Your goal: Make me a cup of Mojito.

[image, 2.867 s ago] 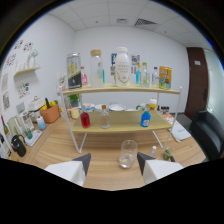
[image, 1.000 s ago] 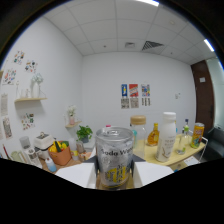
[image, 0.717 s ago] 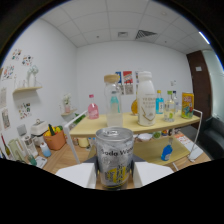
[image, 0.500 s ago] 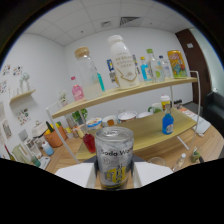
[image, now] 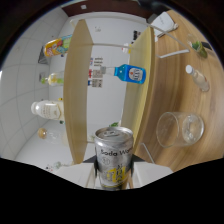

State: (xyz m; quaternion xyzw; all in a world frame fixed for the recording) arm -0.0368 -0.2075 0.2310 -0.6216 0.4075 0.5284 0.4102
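**Soda can clamped, view rolled sideways**

The gripper [image: 114,172] holds a soda water can [image: 114,156] pinched between its two fingers, the can's top toward the shelves. Beside the can, on the wooden table [image: 175,75], stands an empty clear glass [image: 179,129]. Beyond the can the wooden shelf unit [image: 80,85] appears turned on its side; a blue bottle [image: 131,73] sits on it.

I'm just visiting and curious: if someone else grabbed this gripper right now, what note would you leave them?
Gripper: shut on the soda water can, tipped sideways toward the clear glass.
Glass stands on the wooden table, beside the can.
Blue bottle sits on the shelf beyond.
Done: can picked up, brought near the glass.
Left: pouring; I see no soda flowing yet.
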